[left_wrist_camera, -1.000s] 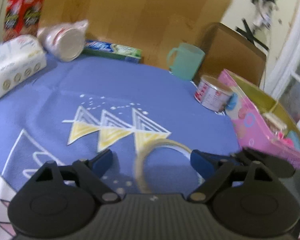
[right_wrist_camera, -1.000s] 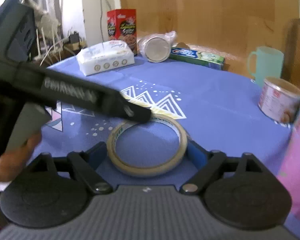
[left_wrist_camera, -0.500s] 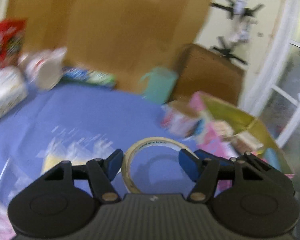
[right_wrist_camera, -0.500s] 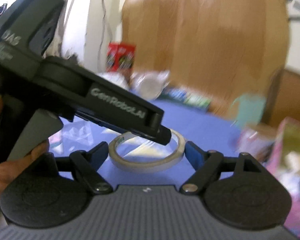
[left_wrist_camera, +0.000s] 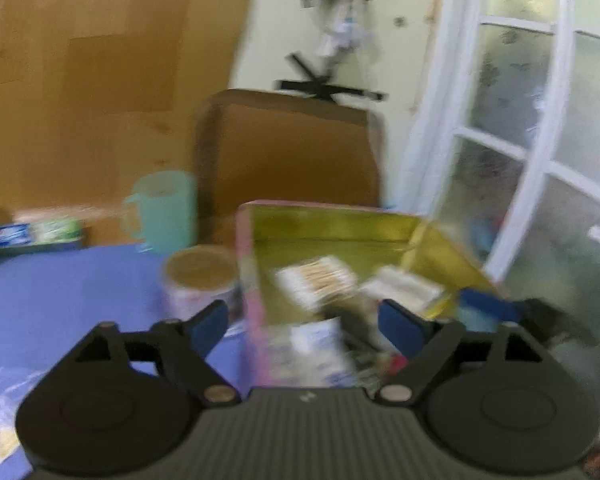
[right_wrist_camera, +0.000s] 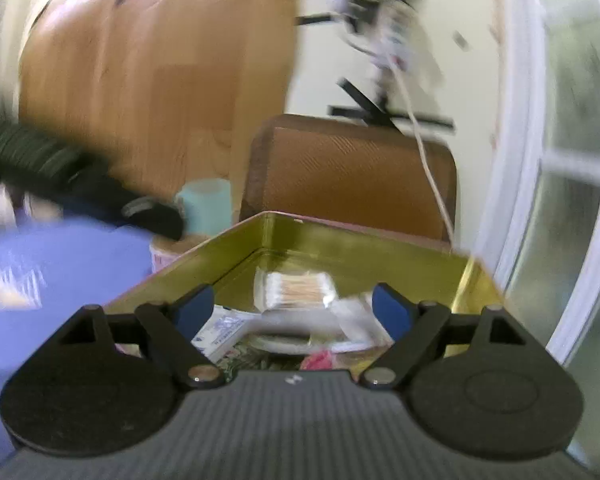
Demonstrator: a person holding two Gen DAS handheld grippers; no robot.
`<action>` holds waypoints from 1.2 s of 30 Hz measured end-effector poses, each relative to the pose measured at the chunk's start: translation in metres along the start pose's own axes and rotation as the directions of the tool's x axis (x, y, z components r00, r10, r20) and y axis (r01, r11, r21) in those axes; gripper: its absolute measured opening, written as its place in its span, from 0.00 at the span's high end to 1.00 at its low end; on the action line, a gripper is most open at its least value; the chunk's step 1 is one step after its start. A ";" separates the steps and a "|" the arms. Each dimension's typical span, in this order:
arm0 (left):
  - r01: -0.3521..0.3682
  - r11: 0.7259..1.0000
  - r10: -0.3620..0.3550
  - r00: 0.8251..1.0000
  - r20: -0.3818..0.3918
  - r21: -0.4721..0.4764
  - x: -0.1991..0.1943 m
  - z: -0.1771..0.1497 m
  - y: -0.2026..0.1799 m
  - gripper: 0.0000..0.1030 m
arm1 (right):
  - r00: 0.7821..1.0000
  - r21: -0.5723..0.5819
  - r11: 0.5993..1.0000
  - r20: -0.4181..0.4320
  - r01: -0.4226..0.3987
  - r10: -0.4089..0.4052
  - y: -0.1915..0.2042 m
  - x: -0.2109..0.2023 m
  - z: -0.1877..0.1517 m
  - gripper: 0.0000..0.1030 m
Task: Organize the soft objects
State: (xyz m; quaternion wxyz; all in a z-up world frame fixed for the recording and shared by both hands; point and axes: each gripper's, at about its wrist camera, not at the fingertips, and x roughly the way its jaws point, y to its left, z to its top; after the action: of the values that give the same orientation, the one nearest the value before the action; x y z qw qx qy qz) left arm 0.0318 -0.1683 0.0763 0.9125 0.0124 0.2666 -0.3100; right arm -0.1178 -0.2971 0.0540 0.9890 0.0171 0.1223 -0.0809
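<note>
Holding both grippers, left (left_wrist_camera: 303, 319) and right (right_wrist_camera: 293, 306), spread and empty over the tin (right_wrist_camera: 380, 249); tape (right_wrist_camera: 300, 342) seems deposited, jaws just reopened

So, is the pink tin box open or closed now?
Open. The pink tin box shows no lid over it; its gold inside is visible, with a cotton swab pack lying on the bottom.

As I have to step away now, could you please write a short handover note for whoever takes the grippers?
Left gripper: open, jaws have just been opening, nothing between them.
Right gripper: open, empty. Both hover at the gold-lined tin.
In the tin: cotton swab pack and other small packs; a pale ring beneath may be tape, too blurred to tell.
Outside, on the blue cloth: can, teal mug.
Left to do: any soft items out of view.
</note>
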 end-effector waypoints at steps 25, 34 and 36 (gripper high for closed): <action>-0.525 0.825 0.502 0.851 -0.157 -0.208 -0.049 -0.101 0.184 0.03 | 0.934 0.058 0.950 -0.174 -0.306 0.312 0.180 0.068 -0.039 0.15; -0.517 0.834 0.499 0.856 -0.139 -0.193 -0.046 -0.102 0.181 0.03 | 0.929 0.104 0.943 -0.169 -0.315 0.329 0.174 0.069 -0.041 0.15; -0.516 0.835 0.497 0.857 -0.137 -0.192 -0.046 -0.102 0.182 0.02 | 0.929 0.113 0.943 -0.168 -0.314 0.329 0.174 0.069 -0.041 0.15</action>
State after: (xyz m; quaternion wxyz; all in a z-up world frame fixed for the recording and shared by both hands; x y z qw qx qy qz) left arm 0.0565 0.0230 -0.0140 0.9458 -0.0066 0.3238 -0.0251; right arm -0.0334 -0.1342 0.0000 0.9717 0.0860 0.2055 0.0791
